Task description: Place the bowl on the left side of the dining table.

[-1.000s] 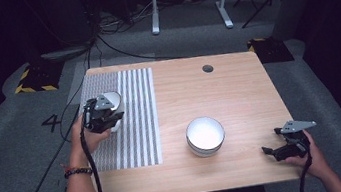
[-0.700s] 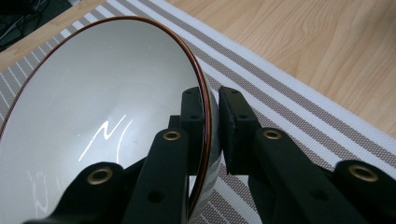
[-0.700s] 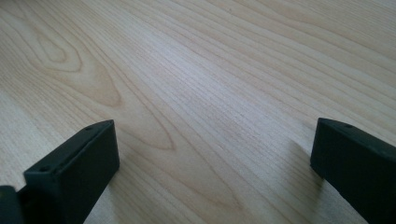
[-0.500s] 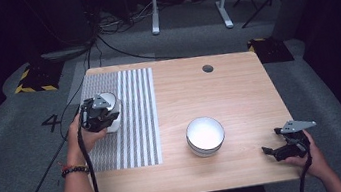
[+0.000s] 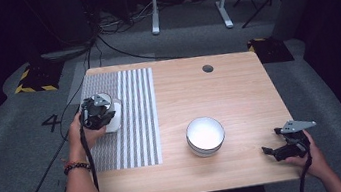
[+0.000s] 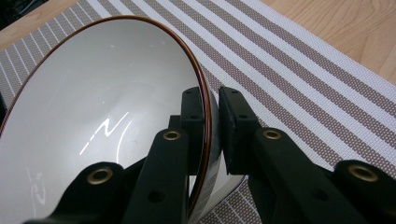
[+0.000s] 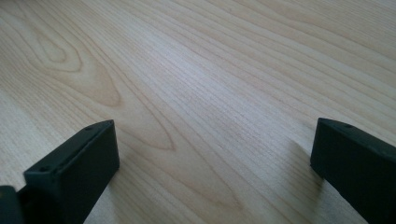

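Bowl (image 6: 93,116), white with a brown rim, hangs tilted over the striped placemat (image 5: 133,116), its mouth turned sideways. The left gripper (image 6: 212,123) pinches its rim, one pad inside, one outside; the high view hides that grip. The right gripper (image 7: 212,163) rests wide apart over bare table (image 5: 238,91), near a second bowl (image 5: 205,135).

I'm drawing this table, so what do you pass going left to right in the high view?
Left tongs clamped on the rim of a white bowl over the striped placemat → second white bowl on bare wood → right tongs, open.
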The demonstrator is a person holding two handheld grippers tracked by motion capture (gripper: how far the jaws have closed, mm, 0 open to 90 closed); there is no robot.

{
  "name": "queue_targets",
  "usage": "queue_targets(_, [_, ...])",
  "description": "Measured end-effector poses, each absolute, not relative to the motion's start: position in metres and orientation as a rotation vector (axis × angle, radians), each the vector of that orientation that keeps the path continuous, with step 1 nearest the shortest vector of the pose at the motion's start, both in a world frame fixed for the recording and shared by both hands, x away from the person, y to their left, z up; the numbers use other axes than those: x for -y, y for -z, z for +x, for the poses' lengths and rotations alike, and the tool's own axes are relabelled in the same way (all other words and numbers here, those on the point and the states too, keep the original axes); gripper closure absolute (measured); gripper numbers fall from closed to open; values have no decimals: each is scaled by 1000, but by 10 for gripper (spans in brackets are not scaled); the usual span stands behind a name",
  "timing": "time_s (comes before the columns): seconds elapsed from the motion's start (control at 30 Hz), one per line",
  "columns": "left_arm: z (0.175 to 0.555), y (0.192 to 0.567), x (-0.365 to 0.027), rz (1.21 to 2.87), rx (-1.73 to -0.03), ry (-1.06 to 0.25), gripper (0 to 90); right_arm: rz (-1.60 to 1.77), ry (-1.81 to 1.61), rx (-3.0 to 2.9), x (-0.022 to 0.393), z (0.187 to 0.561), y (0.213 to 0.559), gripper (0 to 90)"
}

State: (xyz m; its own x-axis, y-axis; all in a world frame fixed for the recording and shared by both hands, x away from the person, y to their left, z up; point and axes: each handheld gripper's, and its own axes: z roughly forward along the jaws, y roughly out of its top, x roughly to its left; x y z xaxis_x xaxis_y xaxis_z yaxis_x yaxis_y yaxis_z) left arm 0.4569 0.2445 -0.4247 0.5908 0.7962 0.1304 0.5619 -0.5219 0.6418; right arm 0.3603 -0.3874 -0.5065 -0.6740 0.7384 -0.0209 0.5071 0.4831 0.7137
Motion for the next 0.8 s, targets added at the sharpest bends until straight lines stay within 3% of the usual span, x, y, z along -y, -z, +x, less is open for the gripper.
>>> queue_targets(0.8, [471, 451, -243, 2314, -1144, -592, 806, 1048, -999, -2410, 388, 360, 506, 12])
